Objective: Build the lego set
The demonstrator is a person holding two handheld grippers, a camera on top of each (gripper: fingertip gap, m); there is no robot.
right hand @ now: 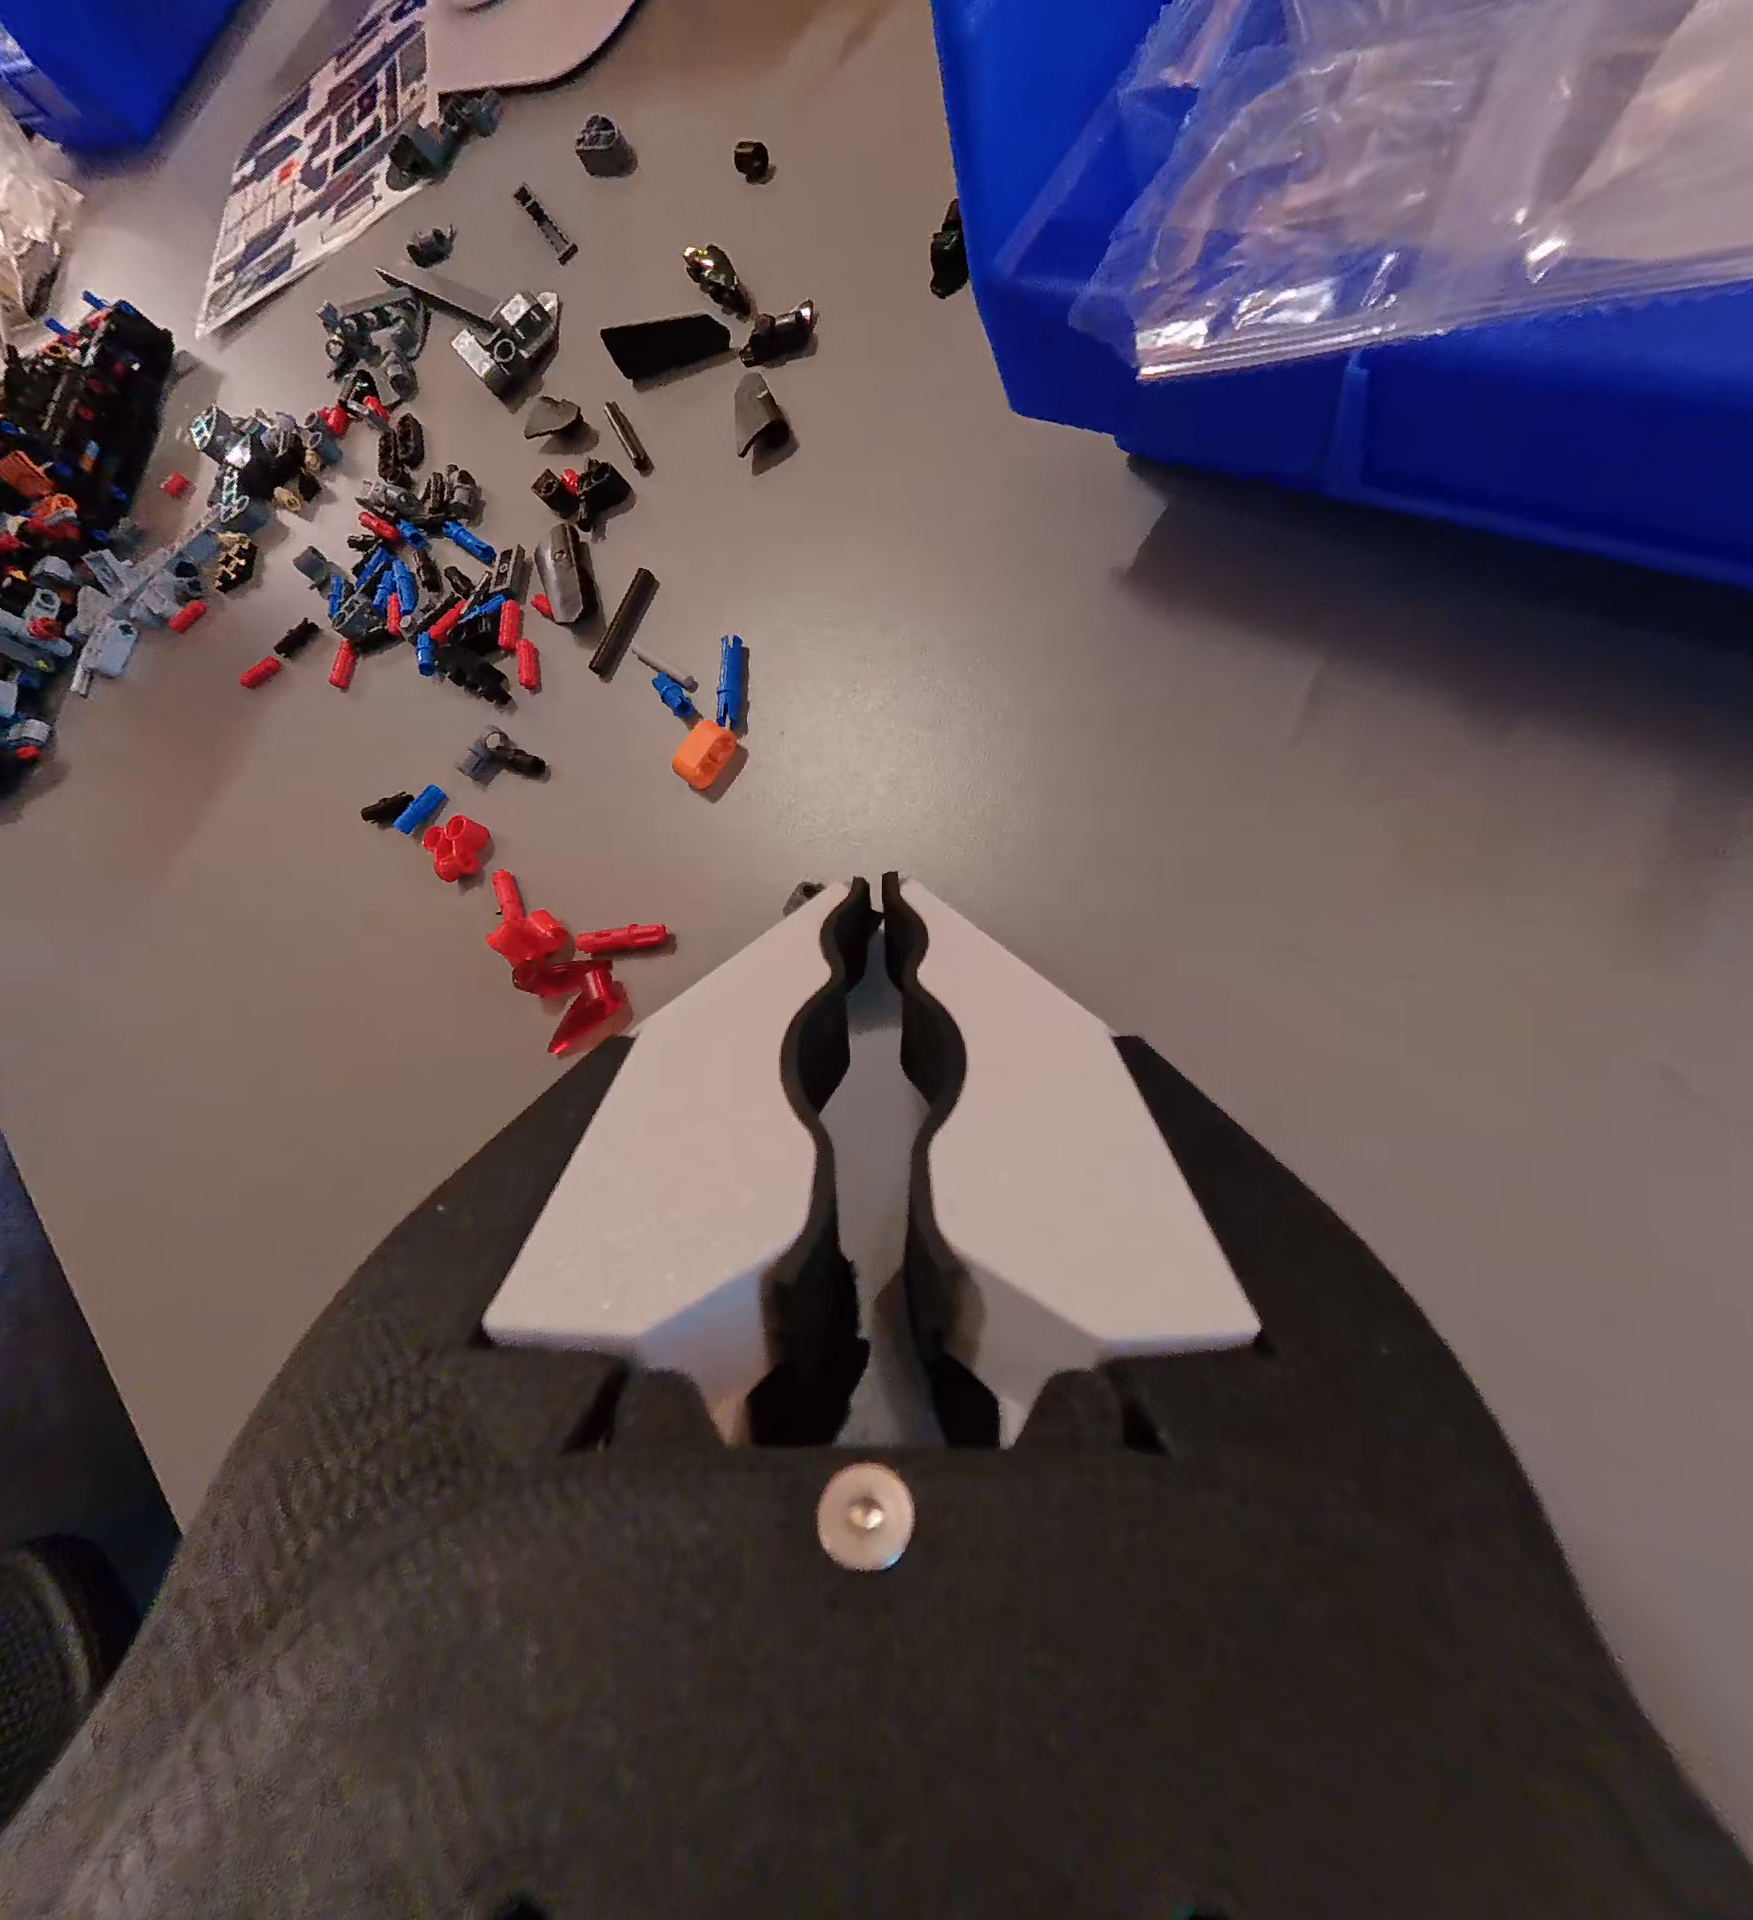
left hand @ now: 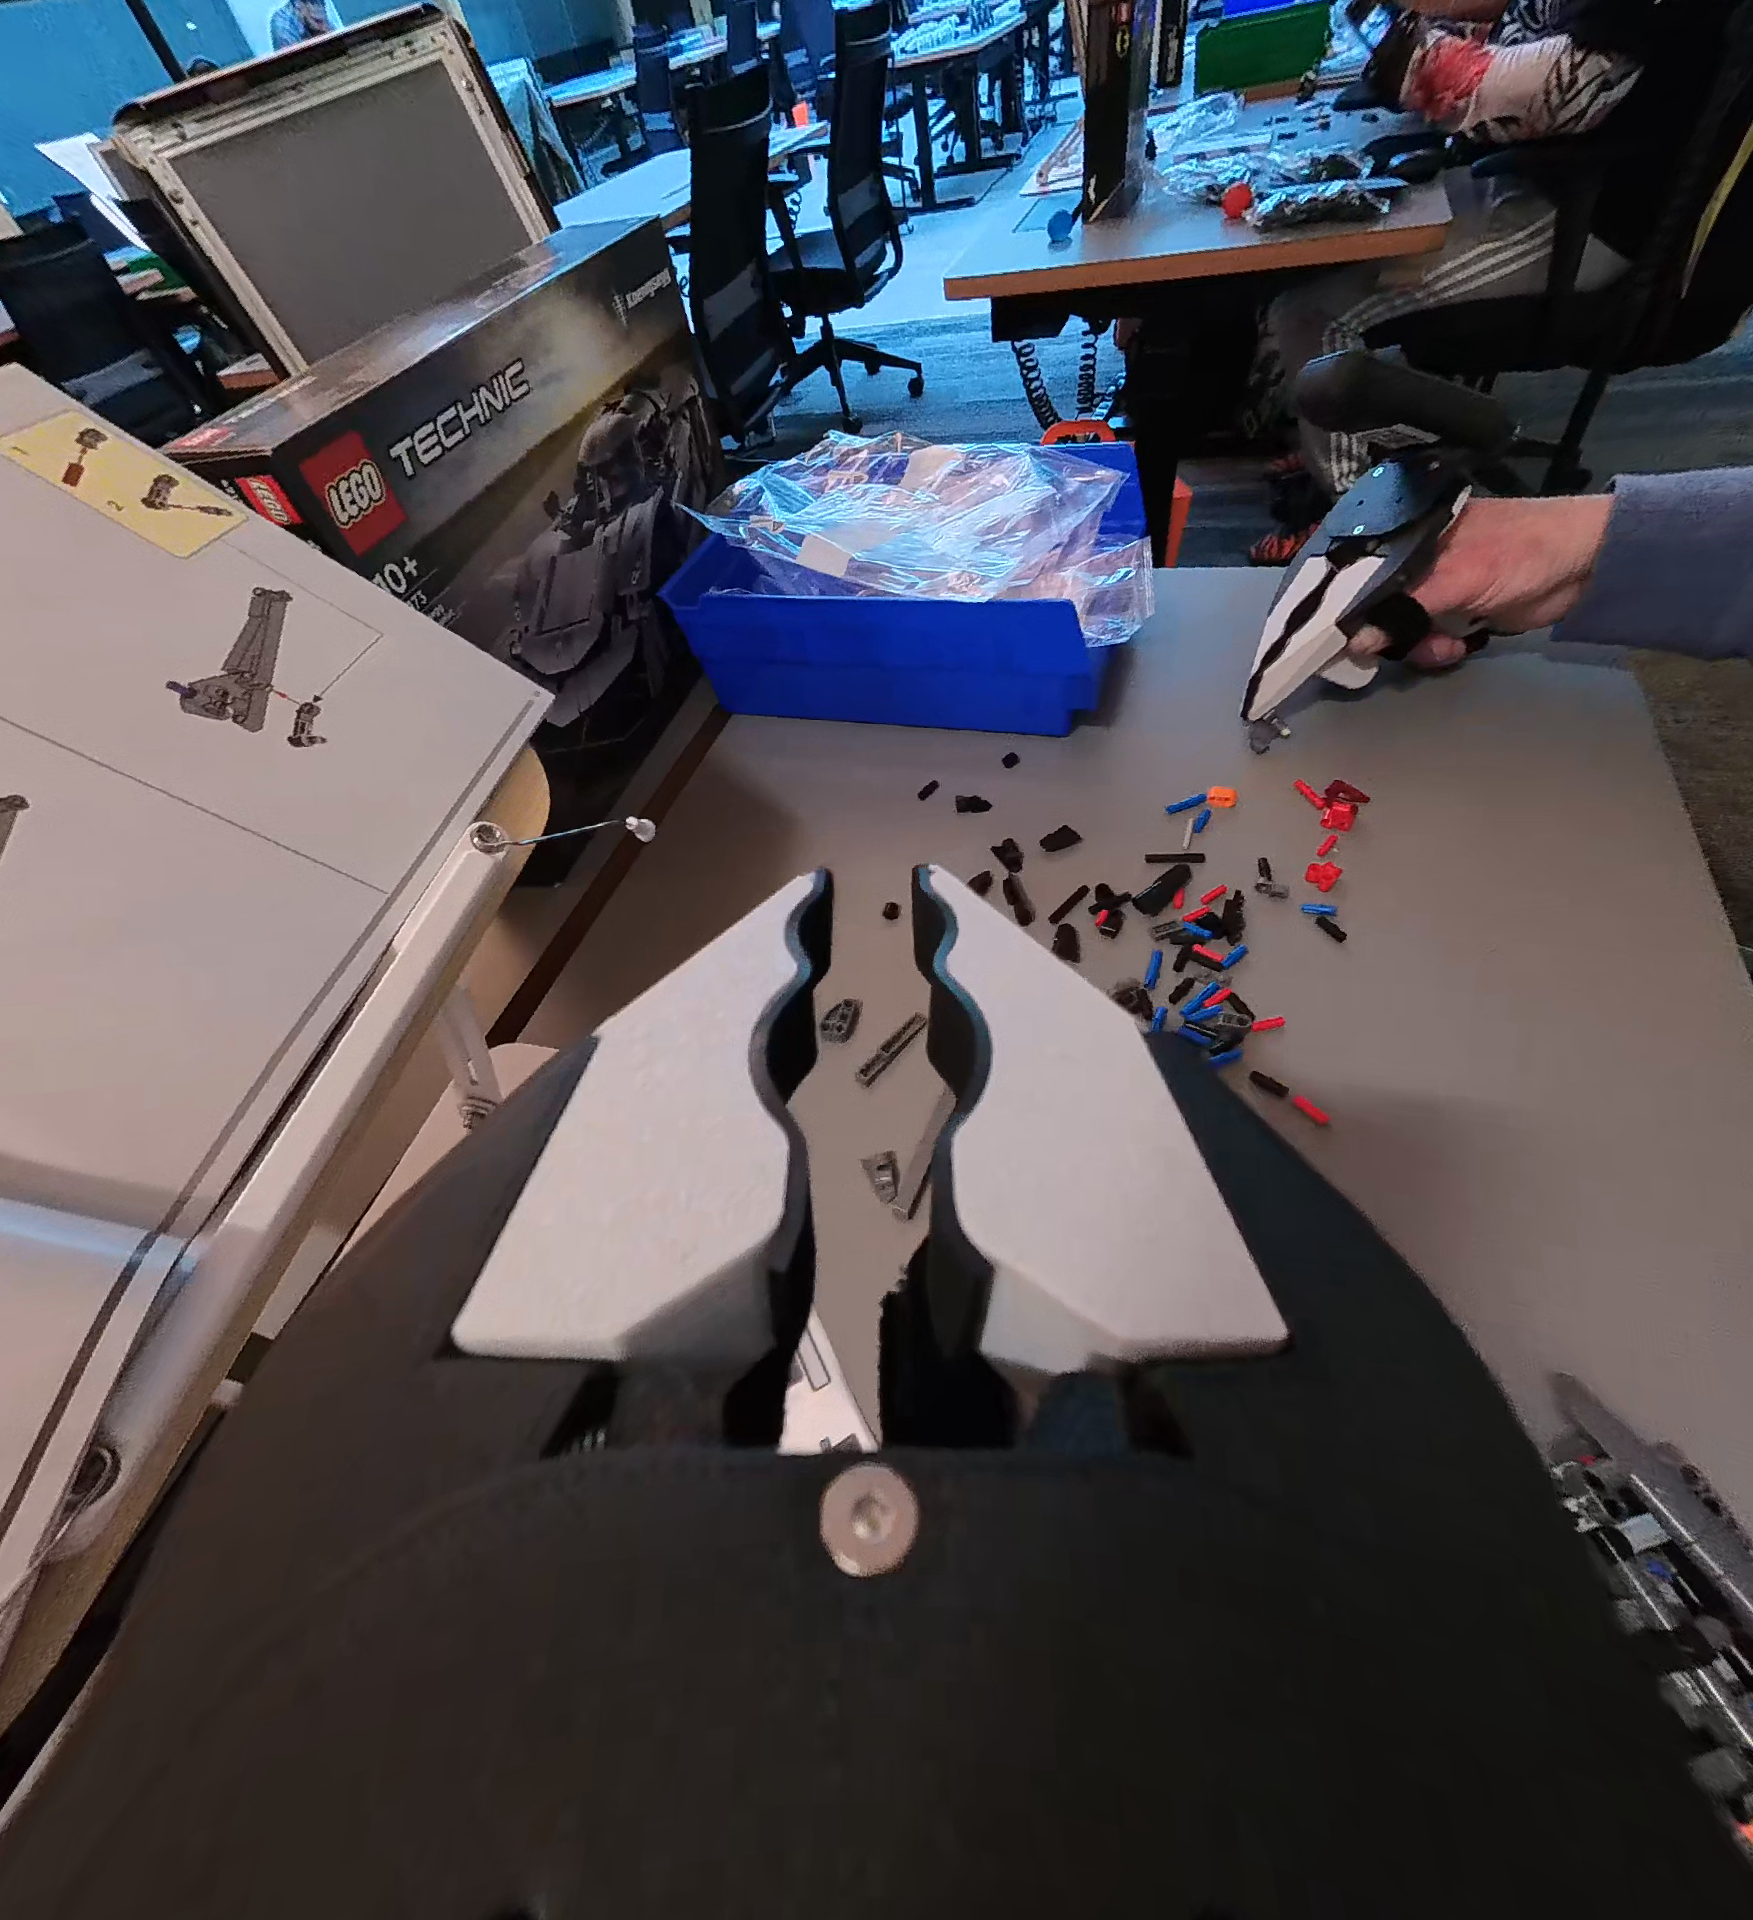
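grey table (right hand: pixel 1059 727) is touched by the right gripper (right hand: pixel 874 883), its tips nipped on a small grey piece (left hand: pixel 1263 736) for lifting, while the left gripper (left hand: pixel 870 883) is held parted, empty, loose lego pieces (left hand: pixel 1178 935) scattered just right of it.

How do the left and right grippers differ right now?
The left gripper is open and holds nothing; the right gripper is nearly shut, pinching a small grey piece. The left hangs above the table; the right's tips are down at its surface. Both have white fingers on black bodies.
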